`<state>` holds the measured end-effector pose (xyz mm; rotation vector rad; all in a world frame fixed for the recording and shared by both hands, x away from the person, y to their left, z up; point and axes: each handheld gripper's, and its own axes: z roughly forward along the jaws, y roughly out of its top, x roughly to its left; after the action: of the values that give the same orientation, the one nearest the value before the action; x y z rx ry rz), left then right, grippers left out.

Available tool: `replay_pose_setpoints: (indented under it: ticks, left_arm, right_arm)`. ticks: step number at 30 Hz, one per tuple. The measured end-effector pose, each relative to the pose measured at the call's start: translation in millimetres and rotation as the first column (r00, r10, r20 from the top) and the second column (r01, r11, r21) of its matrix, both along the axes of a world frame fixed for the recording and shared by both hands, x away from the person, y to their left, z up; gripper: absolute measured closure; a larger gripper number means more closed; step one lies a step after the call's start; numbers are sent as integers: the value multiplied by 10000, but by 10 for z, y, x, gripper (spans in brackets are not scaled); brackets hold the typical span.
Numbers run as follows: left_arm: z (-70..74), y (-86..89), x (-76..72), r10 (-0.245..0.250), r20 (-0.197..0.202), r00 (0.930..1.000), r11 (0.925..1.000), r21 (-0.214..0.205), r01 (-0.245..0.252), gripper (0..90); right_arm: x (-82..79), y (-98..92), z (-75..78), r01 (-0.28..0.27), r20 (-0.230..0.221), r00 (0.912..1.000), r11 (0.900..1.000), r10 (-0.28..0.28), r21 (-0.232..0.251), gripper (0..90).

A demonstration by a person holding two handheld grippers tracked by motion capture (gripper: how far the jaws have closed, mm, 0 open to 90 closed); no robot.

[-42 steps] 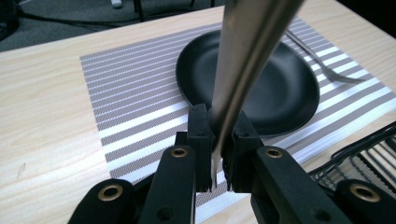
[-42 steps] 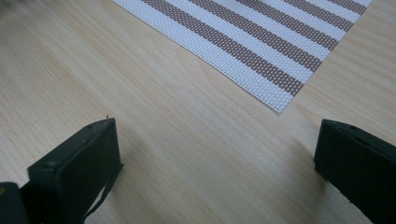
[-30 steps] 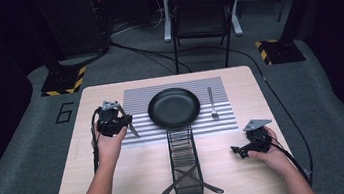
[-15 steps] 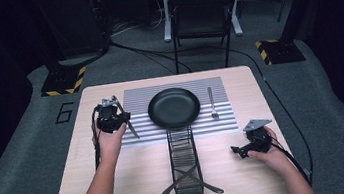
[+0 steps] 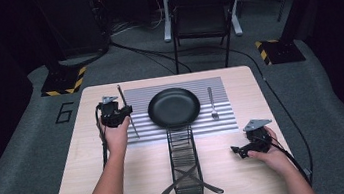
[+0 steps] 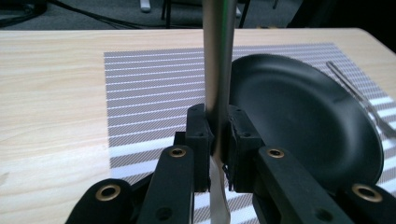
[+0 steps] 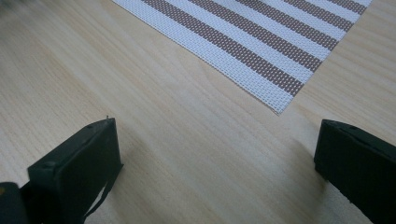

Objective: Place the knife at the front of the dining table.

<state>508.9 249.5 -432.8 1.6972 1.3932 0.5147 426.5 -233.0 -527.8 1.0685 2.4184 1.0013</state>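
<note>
A knife (image 5: 127, 114) is clamped near mid-length by the left gripper (image 5: 114, 115) over the placemat's (image 5: 134, 97) left part, its long axis running front-to-back, parallel to the fork (image 5: 211, 103) lying beyond the plate (image 5: 174, 108); the right gripper (image 5: 247, 148), jaws parted and empty, rests well apart.

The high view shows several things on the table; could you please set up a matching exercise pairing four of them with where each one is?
Things:
1. knife
2. fork
3. black plate
4. wire rack

Places:
A. middle of the striped mat
B. on the bare wood nearest the person
C. clamped in the left gripper
D. on the mat, right of the plate

Pairs: 1-C, 2-D, 3-A, 4-B
</note>
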Motion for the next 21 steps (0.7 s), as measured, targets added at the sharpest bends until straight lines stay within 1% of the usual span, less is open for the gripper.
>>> replay_pose_setpoints:
  ticks: [2, 7, 9, 11, 13, 14, 15, 16, 19, 20, 21]
  left_arm:
    - [-16, -31, 56, -52, -7, 10000, 9998, 174, 52, 814]
    - [-84, -112, 189, 4, 5, 10000, 9998, 190, -4, 814]
    - [-130, -137, 234, 76, 73, 9999, 9999, 114, -77, 814]
    - [-179, -151, 272, 119, 67, 9999, 9999, -70, -119, 815]
    - [-235, -164, 302, 204, -67, 9998, 9998, -53, -205, 816]
    - [-267, -171, 318, 227, -69, 9997, 9997, 14, -227, 817]
    - [-267, -171, 318, 227, -69, 9997, 9997, 14, -227, 818]
    - [-322, -186, 341, 230, -121, 9997, 9997, 64, -229, 818]
    - [-378, -211, 375, 270, -135, 9995, 9996, -121, -272, 820]
    - [-378, -211, 375, 270, -135, 9995, 9996, -121, -272, 820]
    - [-402, -237, 396, 350, -34, 9994, 9992, -204, -351, 820]
  right_arm:
    - [0, 0, 0, 4, -4, 10000, 10000, -4, 3, 0]
    - [0, 1, 0, 6, 0, 10000, 10000, -6, 8, 0]
    - [0, 0, 0, -2, 0, 10000, 10000, 2, 5, 0]
    - [0, 1, 0, 10, -4, 10000, 10000, -10, 11, 0]
    - [-1, 1, 0, 17, -17, 10000, 10000, -17, 16, 0]
    - [-1, 1, 0, 16, -15, 10000, 10000, -16, 16, 0]
    - [-3, 1, 0, 32, -36, 10000, 10000, -32, 23, 0]
    - [-3, 2, 0, 38, -38, 10000, 10000, -38, 28, 0]
    - [-3, 2, 0, 33, -33, 10000, 10000, -33, 26, 0]
    - [-2, 2, 0, 27, -37, 10000, 10000, -27, 26, 0]
    - [-1, 1, 0, 15, -33, 10000, 10000, -15, 27, 0]
